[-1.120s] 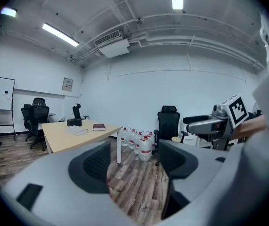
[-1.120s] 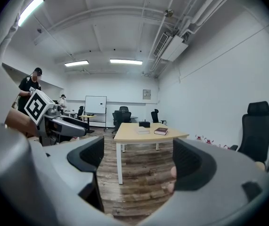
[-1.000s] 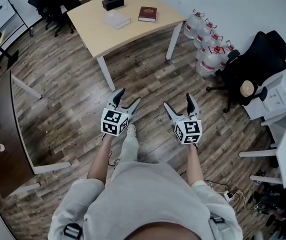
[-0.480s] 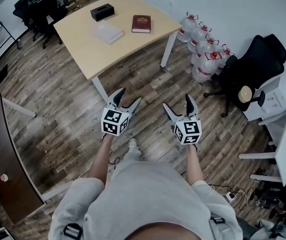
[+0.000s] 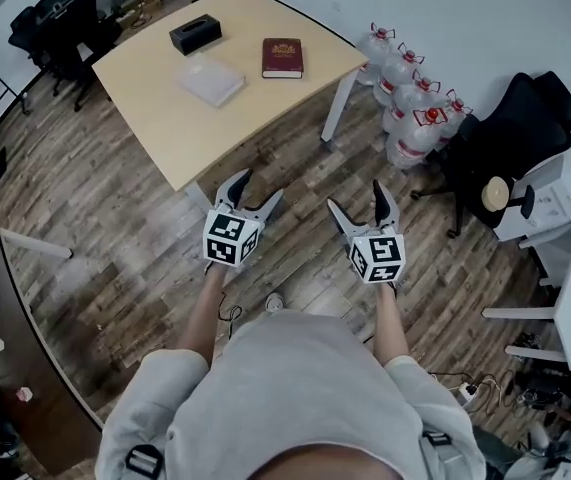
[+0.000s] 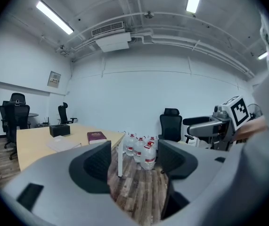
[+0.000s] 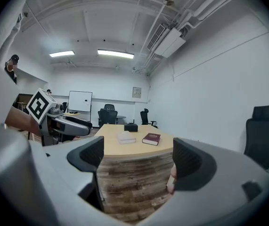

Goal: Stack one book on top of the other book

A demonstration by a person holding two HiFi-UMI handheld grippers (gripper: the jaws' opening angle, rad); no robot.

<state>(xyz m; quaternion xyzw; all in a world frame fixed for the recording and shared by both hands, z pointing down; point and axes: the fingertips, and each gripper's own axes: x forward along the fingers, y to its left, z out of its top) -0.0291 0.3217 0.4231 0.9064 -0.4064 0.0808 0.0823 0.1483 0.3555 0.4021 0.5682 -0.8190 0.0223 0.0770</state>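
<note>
Books first: both lie flat on the light wooden table [image 5: 145, 98] at the far side of the room. I see the red book [image 5: 282, 58] close to the table's right edge. The pale book [image 5: 210, 79] sits left of it and slightly nearer, with bare tabletop between the two. A black box [image 5: 195, 35] stands further off, beyond the pale book. Neither book is on the other yet.

The left gripper [image 5: 258, 186] is held out over the wooden floor [image 5: 115, 228], near the table's near corner. Its jaws stand wide, and I see only floor and the distant water bottles [image 5: 405, 78] through the gap. The right gripper [image 5: 356, 196] is level beside it, to its right, also over the floor. Its jaws are wide too, with nothing gripped, and its own view looks across the tabletop at both books. Both grippers are well short of the books.

The water bottles cluster on the floor right of the table, by the wall. A black office chair [image 5: 510, 128] stands further right.
</note>
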